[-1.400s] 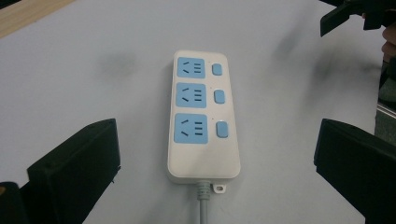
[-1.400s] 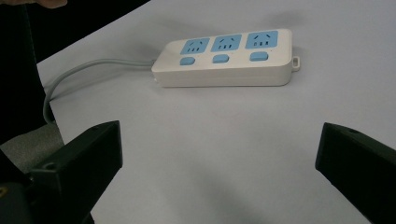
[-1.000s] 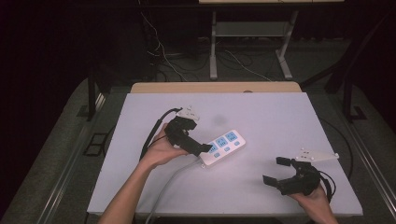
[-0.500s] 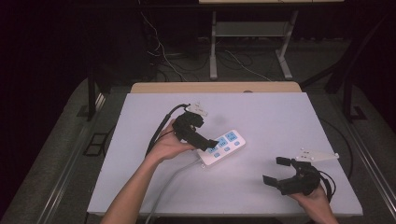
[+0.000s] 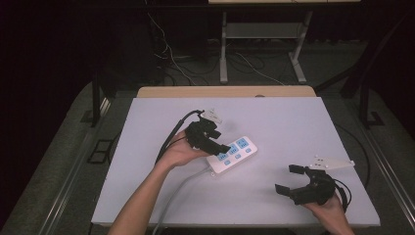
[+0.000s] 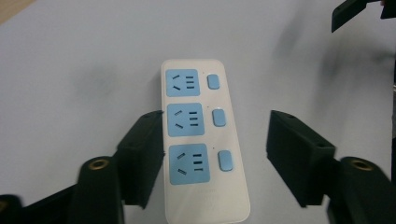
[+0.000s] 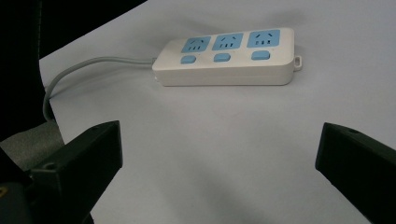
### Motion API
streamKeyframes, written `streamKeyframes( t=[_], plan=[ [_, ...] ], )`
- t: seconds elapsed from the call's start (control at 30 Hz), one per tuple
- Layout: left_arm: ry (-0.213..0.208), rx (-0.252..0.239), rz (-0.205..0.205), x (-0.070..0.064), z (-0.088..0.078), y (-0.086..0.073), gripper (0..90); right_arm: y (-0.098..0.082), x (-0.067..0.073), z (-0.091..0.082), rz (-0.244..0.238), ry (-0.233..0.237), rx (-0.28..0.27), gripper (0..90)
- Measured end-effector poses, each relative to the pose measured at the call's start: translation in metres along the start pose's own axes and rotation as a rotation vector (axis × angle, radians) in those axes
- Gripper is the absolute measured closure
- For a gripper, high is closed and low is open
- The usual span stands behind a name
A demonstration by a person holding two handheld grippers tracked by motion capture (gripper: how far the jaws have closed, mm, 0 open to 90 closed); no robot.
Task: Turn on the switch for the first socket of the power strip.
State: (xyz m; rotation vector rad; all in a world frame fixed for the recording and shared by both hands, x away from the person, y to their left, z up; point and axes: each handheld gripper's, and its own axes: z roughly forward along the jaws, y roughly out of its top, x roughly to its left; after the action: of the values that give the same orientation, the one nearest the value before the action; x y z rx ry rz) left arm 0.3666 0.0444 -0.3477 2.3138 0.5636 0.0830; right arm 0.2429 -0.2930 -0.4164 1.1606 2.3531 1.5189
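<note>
Power strip sits between left gripper's spread jaws; right gripper gapes nearby.

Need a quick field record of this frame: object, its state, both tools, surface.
object: white power strip, three blue sockets, three blue switches
cord: grey cable running off the near table edge
plugs: none inserted
left tool: open, jaws straddling the strip's cable end; contact cannot be judged
right tool: open, holding nothing, apart from the strip, near the table's right front corner
surface: white table
</note>
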Motion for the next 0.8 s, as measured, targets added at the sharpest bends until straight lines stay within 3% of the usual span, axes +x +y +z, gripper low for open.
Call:
streamKeyframes(
  t=[0.17,0.5,0.6,0.8],
  plan=[
    [-0.016,0.014,0.004,0.001,0.007,0.000,54.7,0.000,0.000,0.000,0.002,0.001,0.001,0.2],
    [-0.044,0.049,0.014,0.002,0.022,0.000,74.7,0.000,0.000,0.000,0.001,-0.001,-0.002,0.3],
    [-0.045,0.049,0.023,0.002,0.024,0.000,86.8,0.000,-0.001,0.000,0.001,-0.001,-0.004,0.2],
    [-0.045,0.069,0.043,0.002,0.029,-0.001,89.1,0.000,-0.001,-0.001,-0.001,-0.003,-0.007,0.2]
  ],
)
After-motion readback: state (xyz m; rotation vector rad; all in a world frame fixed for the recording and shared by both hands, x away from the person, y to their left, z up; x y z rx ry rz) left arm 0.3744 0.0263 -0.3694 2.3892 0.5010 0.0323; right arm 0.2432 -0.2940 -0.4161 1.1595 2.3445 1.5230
